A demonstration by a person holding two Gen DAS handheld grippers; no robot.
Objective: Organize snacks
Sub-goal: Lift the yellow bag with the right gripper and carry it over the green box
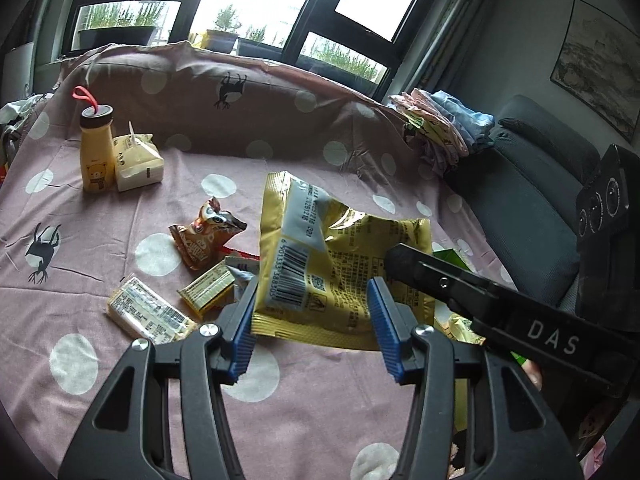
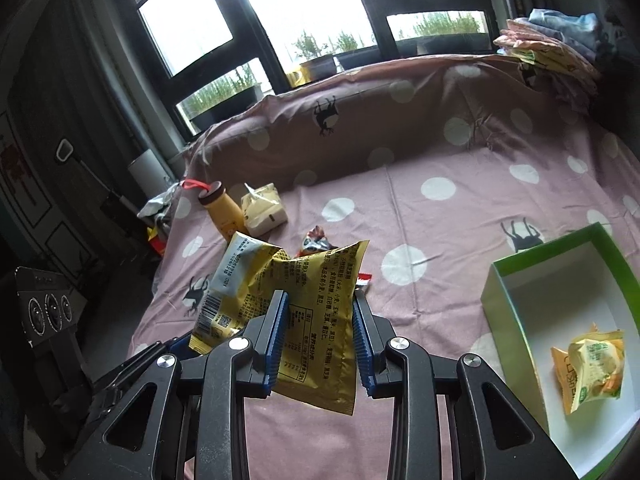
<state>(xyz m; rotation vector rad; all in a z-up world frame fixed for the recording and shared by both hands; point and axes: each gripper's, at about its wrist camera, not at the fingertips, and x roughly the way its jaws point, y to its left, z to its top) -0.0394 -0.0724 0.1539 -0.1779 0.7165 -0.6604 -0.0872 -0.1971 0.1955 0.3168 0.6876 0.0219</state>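
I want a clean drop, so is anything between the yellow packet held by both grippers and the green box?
Nothing visible. The yellow packet hangs above bare bedspread; the green box lies open, one small snack pack inside.

Left claw (image 1: pixel 312 320): black plastic linkage arms, silver round screws at the pivots, blue ribbed pads (image 1: pixel 382 320) on the fingers. Right claw (image 2: pixel 318 340): same black frame, silver screws, blue ribbed pads (image 2: pixel 280 336). White "DAS" lettering on its black body.

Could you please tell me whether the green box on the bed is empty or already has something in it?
Not empty: the green box holds one yellow snack packet on its white floor.
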